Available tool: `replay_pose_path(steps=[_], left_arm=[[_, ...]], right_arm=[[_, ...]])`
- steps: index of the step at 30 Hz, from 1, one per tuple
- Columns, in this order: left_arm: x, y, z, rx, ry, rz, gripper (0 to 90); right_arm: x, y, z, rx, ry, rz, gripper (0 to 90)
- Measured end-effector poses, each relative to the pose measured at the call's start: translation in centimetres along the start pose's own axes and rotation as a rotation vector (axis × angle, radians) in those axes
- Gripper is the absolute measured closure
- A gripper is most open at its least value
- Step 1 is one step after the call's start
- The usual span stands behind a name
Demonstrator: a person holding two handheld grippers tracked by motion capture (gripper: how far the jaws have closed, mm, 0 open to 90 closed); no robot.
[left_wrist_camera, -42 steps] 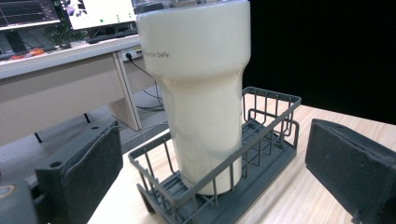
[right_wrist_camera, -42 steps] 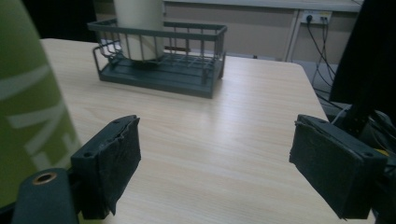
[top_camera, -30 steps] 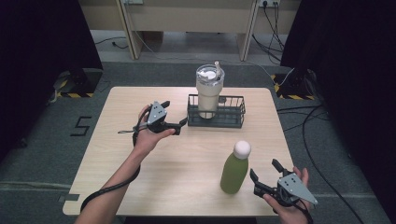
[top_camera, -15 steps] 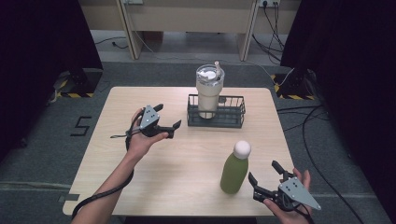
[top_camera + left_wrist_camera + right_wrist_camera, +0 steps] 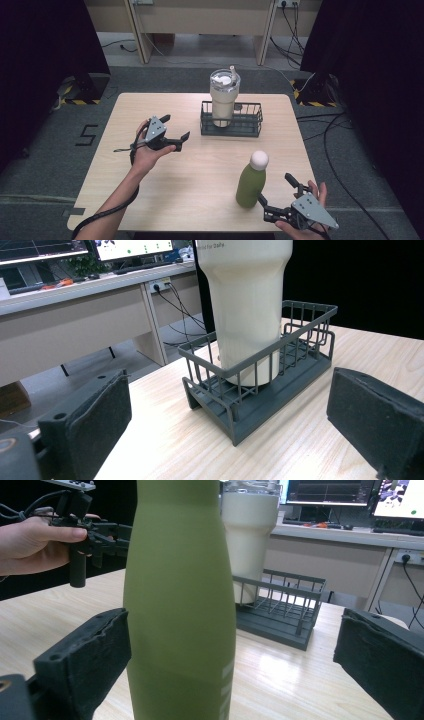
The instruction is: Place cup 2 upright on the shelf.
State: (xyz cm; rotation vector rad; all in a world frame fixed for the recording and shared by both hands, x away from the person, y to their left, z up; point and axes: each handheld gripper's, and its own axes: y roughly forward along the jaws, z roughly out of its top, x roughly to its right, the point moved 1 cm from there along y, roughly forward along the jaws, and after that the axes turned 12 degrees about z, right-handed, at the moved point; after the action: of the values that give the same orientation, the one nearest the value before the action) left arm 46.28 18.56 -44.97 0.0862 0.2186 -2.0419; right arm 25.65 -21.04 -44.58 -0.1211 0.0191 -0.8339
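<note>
The green bottle (image 5: 251,180) stood upright on the wooden table (image 5: 165,200), near the front edge on the person's right side, and served as the reference point for this inspection. It carried a white cap (image 5: 259,159). It was standing free, with nothing pressing on it.

The right gripper (image 5: 278,195) was held just beside the bottle, on the side nearer the person and to its right. Its jaws had just been opening and stood wide apart. In the right gripper view the bottle (image 5: 180,605) stood between the two black pads (image 5: 95,650), close to the left one, with a clear gap to the right one.

The left gripper (image 5: 176,129) was well apart from the bottle, across the table to its left and farther from the person. Its jaws were likewise spread open with nothing between them (in the left gripper view both pads (image 5: 102,415) framed bare table). The left hand (image 5: 145,155) held it above the surface.

Beyond the bottle, toward the far edge of the table, sat a dark wire basket (image 5: 252,112). A cream tumbler (image 5: 223,100) with a lid and straw stood upright inside the basket, at its left end as seen from the high view. The left gripper pointed toward this basket (image 5: 300,340).
</note>
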Motion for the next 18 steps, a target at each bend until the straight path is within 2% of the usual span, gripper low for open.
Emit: replay_pose_path(steps=[7, 18], left_arm=[[-0.5, -0.6, -0.3, -0.002, -0.005, 0.011, 3.2], [-1.0, -1.3, -0.8, -0.004, -0.01, 0.021, 3.1]], right_arm=[[-0.6, 0.8, 0.6, 0.007, -0.01, 0.01, 0.2], [-1.1, 2.7, 0.9, 0.009, 0.01, 0.046, 2.6]])
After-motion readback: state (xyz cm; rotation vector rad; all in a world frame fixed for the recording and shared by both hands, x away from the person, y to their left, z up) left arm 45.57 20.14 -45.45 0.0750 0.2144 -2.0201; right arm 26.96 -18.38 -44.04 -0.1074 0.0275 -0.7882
